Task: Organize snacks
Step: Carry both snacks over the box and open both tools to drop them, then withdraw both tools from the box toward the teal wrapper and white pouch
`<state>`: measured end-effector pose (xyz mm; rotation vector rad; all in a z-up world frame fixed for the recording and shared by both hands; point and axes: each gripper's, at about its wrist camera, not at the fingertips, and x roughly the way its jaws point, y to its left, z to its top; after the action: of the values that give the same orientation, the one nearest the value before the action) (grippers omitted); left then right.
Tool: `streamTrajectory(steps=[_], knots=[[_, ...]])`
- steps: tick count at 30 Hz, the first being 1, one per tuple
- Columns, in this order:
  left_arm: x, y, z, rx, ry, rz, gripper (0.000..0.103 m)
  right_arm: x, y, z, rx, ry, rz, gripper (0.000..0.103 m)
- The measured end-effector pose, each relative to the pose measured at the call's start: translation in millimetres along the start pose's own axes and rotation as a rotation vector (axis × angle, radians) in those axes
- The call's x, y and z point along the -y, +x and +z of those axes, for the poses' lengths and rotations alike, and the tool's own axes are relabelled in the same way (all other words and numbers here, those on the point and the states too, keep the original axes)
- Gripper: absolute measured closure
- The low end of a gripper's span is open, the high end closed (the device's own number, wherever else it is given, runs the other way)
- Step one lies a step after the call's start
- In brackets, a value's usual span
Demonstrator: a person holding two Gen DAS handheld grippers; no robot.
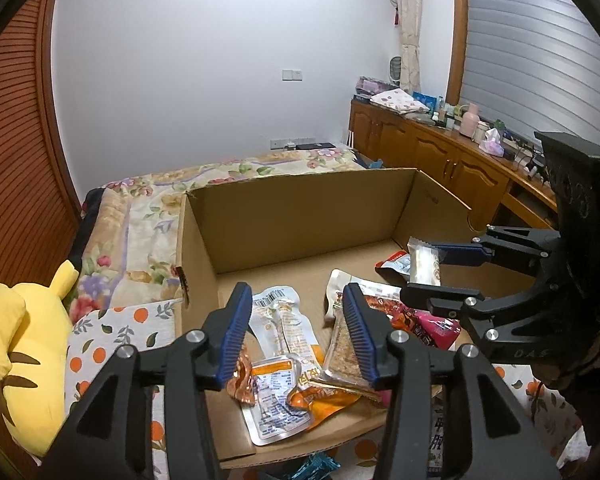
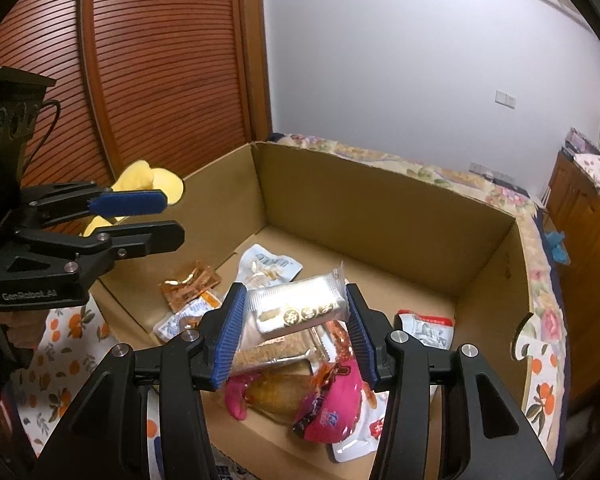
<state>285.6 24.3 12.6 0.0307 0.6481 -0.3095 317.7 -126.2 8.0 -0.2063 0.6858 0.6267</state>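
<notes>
Starting at the left edge, a yellow plush toy [image 1: 28, 360] lies on the orange-print cloth [image 1: 112, 332] beside the cardboard box [image 1: 300, 216], which sits on a bed with a floral quilt [image 1: 140, 208]; just right of the toy, the left gripper [image 1: 296, 332] hangs over the near left part of the box with its jaws parted and nothing between the pads; directly below it on the box floor lie a silver pouch [image 1: 272, 404], an orange packet [image 1: 320, 400] and a clear-wrapped brown bar [image 1: 344, 348], so that hand looks to have nothing left to carry. Further right, the right gripper [image 2: 296, 328] is clamped across a white wrapped snack [image 2: 296, 308], one pad on each end, held above the pile of a pink packet [image 2: 336, 404] and others in the near middle; a small white pouch [image 2: 424, 330] lies alone toward the right wall. By my reading the step in hand is dropping snacks into the box; the next move calls for lowering the white snack onto a free patch of floor, probably the bare far half, and letting the jaws part, while the left hand goes for another item outside the box, perhaps the blue wrapper [image 1: 312, 468] at its near edge.
</notes>
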Motion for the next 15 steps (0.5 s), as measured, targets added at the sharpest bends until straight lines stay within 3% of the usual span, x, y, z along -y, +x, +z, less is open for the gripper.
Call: streamTrajectory(steps=[11, 15], knots=[[2, -5, -1, 0.011, 0.000, 0.009, 0.048, -2, -1, 0, -0.003, 0.005, -0.028, 0.044], [4, -11, -3, 0.027, -0.001, 0.027, 0.034, -1, -9, -1, 0.023, 0.020, -0.043, 0.037]])
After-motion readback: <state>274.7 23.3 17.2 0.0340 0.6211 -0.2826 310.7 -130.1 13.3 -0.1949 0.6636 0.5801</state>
